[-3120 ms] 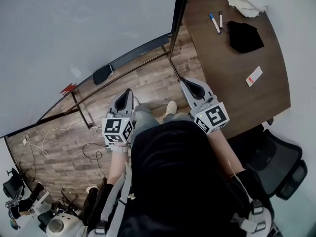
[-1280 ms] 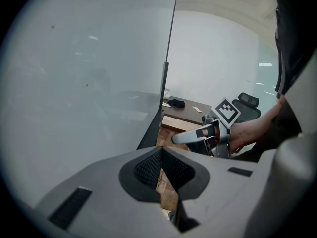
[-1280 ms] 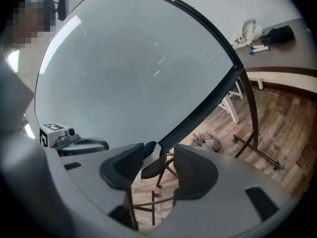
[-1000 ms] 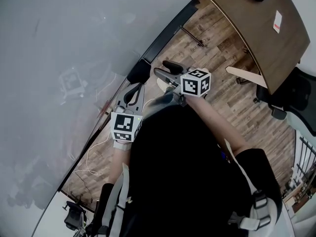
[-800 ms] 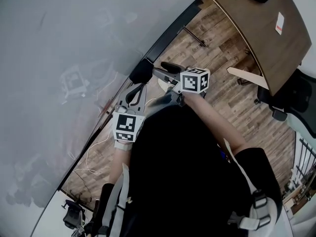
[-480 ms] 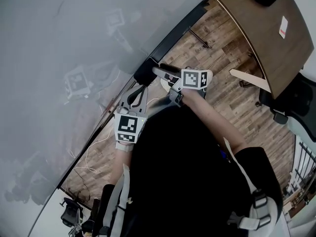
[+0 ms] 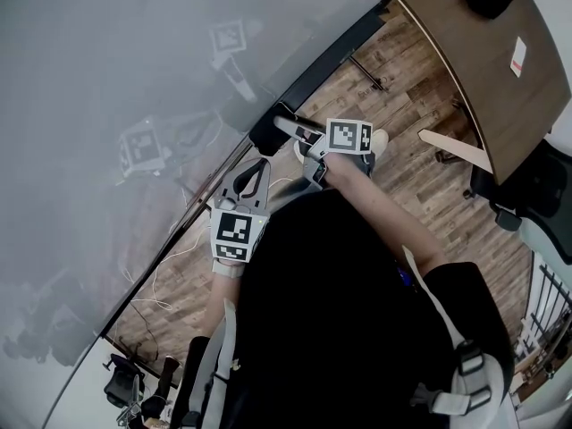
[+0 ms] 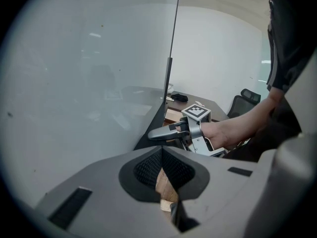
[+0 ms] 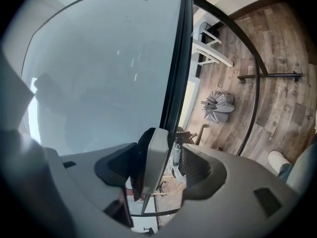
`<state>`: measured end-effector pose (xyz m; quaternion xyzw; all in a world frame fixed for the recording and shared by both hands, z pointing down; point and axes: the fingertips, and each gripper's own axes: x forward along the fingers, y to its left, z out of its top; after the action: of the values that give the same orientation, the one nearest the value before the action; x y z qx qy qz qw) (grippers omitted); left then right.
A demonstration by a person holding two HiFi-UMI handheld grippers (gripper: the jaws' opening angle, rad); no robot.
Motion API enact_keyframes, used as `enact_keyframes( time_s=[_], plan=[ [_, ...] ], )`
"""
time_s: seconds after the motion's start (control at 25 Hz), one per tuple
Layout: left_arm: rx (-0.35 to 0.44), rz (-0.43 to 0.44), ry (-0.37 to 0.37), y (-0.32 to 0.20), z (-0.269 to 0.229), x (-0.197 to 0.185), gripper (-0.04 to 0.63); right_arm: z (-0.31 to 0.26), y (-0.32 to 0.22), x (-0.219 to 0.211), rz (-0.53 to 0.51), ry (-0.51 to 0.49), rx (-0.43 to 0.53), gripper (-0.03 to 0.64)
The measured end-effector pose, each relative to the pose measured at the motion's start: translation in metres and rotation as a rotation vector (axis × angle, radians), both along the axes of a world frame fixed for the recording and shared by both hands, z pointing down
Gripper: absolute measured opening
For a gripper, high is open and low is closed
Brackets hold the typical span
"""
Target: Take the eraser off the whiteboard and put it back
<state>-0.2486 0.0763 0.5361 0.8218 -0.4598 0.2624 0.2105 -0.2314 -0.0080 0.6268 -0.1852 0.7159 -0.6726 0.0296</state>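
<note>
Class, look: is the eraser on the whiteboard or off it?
On. The eraser sits against the whiteboard at its lower edge; the jaws of the right gripper, which have just been opening, stand apart around it.

Head view: high, steeply down on whiteboard [image 7: 134,61] and wood floor [image 7: 411,159]. Left gripper view: low, close, looking along the whiteboard. Right gripper view: hard against it. All three share whiteboard and floor.

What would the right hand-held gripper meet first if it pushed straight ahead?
The grey-backed, dark-felt eraser by the whiteboard's dark frame: it stands between the right hand-held gripper's jaws, which have just been opening. Depth is unclear.
</note>
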Motion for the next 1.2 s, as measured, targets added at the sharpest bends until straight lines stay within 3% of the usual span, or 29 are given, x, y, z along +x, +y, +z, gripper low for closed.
enact_keyframes(
  time_s=[0.36,0.64,1.2],
  plan=[
    [-0.003,0.001,0.008,0.004,0.002,0.003,0.006,0.006,0.0,-0.002,0.044,-0.03,-0.059,0.272],
    [-0.005,-0.003,0.015,0.007,0.002,0.007,0.006,-0.003,0.003,0.003,0.045,-0.033,-0.044,0.207],
    [0.002,0.008,0.008,-0.002,-0.005,0.021,0.006,-0.01,-0.001,0.026,0.08,-0.045,-0.058,0.183]
  ],
)
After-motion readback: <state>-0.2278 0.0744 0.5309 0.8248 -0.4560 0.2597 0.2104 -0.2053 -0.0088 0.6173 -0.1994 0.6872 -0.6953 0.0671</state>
